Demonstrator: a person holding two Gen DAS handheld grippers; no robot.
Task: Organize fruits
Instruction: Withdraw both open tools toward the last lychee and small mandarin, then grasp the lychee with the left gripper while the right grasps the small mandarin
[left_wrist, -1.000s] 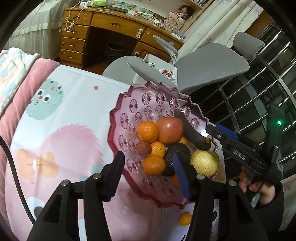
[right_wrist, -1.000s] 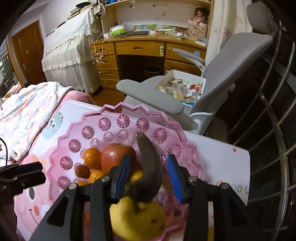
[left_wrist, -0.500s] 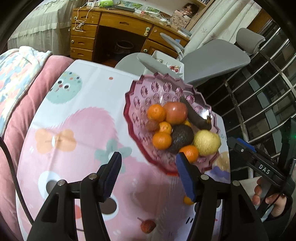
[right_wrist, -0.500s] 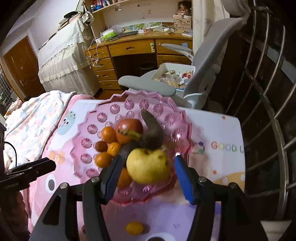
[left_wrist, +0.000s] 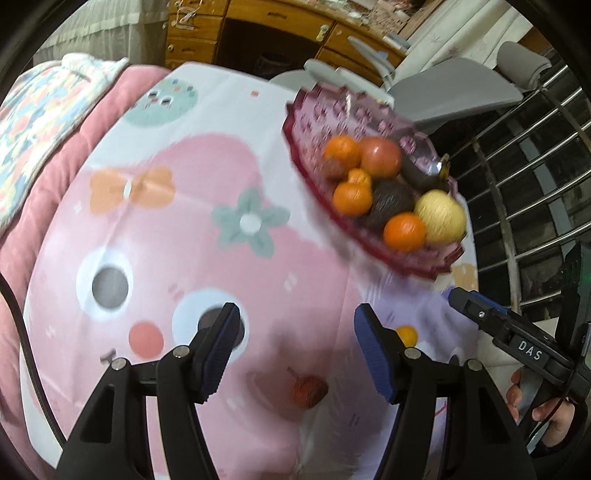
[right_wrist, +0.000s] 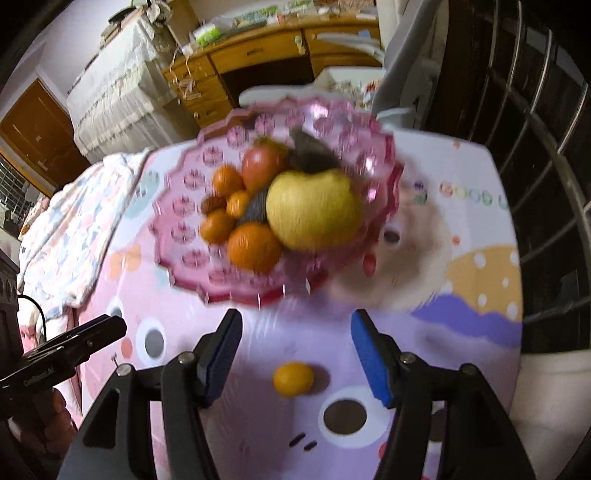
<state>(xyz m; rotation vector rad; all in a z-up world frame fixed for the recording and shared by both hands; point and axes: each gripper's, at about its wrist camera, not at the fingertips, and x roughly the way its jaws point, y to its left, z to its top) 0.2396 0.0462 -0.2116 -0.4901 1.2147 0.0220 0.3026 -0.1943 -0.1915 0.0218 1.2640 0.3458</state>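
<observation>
Most fruit sat piled in the pink bowl; a small orange and a lychee remained on the tabletop, both grippers' jaws opening, empty.

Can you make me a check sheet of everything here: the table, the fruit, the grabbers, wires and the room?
Surface: cartoon tablecloth, pink and white.
Job's things: pink bowl holds oranges, a red apple, a yellow pear and dark fruit; small orange and a reddish fruit lie loose on the cloth.
Clutter: nothing seen.
Grippers: left gripper and right gripper both opening, nothing between them.
Cables: black cable at the left edge.
Surroundings: grey chair, wooden desk, blanket.
</observation>
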